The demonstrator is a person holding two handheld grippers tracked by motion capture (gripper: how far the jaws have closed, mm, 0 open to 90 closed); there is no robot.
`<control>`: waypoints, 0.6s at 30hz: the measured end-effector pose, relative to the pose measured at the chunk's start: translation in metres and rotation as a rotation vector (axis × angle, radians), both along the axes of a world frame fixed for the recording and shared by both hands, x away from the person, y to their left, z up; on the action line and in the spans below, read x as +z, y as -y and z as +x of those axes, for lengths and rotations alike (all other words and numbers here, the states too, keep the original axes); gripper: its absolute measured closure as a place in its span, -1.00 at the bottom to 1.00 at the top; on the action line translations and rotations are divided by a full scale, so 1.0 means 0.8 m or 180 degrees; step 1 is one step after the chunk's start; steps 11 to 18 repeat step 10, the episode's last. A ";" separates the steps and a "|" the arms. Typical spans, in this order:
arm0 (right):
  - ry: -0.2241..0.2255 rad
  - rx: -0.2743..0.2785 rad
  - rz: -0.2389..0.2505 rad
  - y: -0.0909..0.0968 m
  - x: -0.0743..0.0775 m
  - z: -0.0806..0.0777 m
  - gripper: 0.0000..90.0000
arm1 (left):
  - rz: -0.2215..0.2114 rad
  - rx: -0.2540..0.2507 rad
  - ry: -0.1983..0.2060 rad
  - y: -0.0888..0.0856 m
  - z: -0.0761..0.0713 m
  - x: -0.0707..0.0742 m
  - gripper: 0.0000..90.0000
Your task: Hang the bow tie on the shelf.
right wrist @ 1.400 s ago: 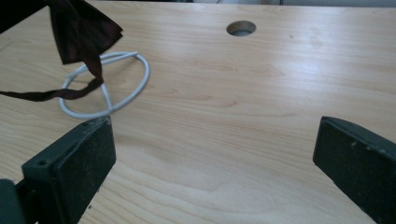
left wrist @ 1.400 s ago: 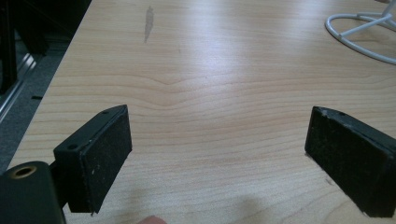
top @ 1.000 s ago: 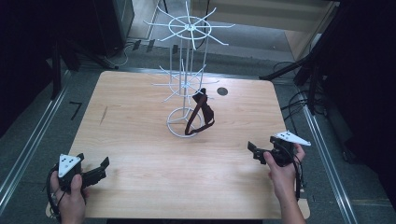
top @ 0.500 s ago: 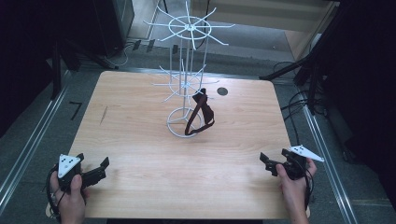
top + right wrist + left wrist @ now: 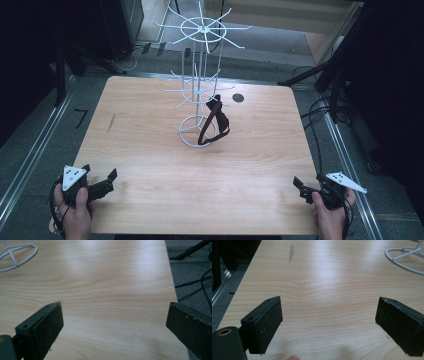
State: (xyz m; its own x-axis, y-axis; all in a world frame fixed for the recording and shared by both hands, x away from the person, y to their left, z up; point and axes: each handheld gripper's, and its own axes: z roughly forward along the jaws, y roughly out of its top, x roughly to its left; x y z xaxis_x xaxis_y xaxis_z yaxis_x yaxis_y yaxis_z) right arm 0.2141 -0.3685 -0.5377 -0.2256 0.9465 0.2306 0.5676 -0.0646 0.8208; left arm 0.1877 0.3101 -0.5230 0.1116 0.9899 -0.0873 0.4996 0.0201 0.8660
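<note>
Resting at the near left corner of the desk (image 5: 150, 150), the left tongs (image 5: 107, 181) are held in a hand (image 5: 75, 212), jaws spread wide with nothing between them; the left gripper view confirms bare wood grain between the two black pads (image 5: 265, 325). A short dark mark (image 5: 111, 123) lies on the desk surface towards the left edge. Near the desk's centre, slightly towards the far edge, stands a white wire rack (image 5: 200, 90) on a ring base, upright. A dark brown strap (image 5: 214, 122) hangs from one of its lower arms, its loop reaching down to the ring base on the right side. A small dark round spot (image 5: 238, 97) sits near the far edge. At the near right corner, the right tongs (image 5: 302, 187) are likewise wide open and empty, well apart from the strap.
</note>
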 end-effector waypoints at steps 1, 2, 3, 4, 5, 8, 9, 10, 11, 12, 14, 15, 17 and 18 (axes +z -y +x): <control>0.0005 -0.0008 0.0008 0.002 -0.001 -0.003 -0.93 | 0.0004 0.0004 -0.0003 0.000 0.000 0.000 -0.82; 0.0022 -0.0016 0.0014 0.004 -0.002 -0.005 -0.91 | 0.0002 0.0000 -0.0008 0.000 0.001 0.000 -0.82; 0.0017 -0.0025 0.0042 0.006 -0.003 -0.006 -0.90 | 0.0006 0.0001 -0.0017 0.000 0.001 0.000 -0.82; 0.0008 -0.0031 0.0062 0.007 -0.004 -0.007 -0.88 | 0.0003 0.0000 -0.0024 0.000 0.001 0.000 -0.82; 0.0005 -0.0039 0.0097 0.006 -0.005 -0.007 -0.87 | 0.0005 -0.0004 -0.0027 0.000 0.001 0.000 -0.82; -0.0050 0.0005 0.0054 0.001 -0.011 -0.006 -0.84 | -0.0014 0.0007 -0.0044 -0.001 0.002 0.000 -0.82; -0.0061 0.0002 -0.0017 -0.002 -0.011 -0.006 -0.79 | -0.0021 0.0014 -0.0044 -0.001 0.002 0.000 -0.82; -0.0053 -0.0007 -0.0054 -0.005 -0.011 -0.006 -0.76 | -0.0023 0.0016 -0.0042 -0.001 0.002 0.000 -0.82; -0.0053 -0.0007 -0.0054 -0.005 -0.011 -0.006 -0.76 | -0.0023 0.0016 -0.0042 -0.001 0.002 0.000 -0.82; -0.0053 -0.0007 -0.0054 -0.005 -0.011 -0.006 -0.76 | -0.0023 0.0016 -0.0042 -0.001 0.002 0.000 -0.82; -0.0053 -0.0007 -0.0054 -0.005 -0.011 -0.006 -0.76 | -0.0023 0.0016 -0.0042 -0.001 0.002 0.000 -0.82; -0.0053 -0.0007 -0.0054 -0.005 -0.011 -0.006 -0.76 | -0.0023 0.0016 -0.0042 -0.001 0.002 0.000 -0.82; -0.0053 -0.0007 -0.0054 -0.005 -0.011 -0.006 -0.76 | -0.0023 0.0016 -0.0042 -0.001 0.002 0.000 -0.82; -0.0053 -0.0007 -0.0054 -0.005 -0.011 -0.006 -0.76 | -0.0023 0.0016 -0.0042 -0.001 0.002 0.000 -0.82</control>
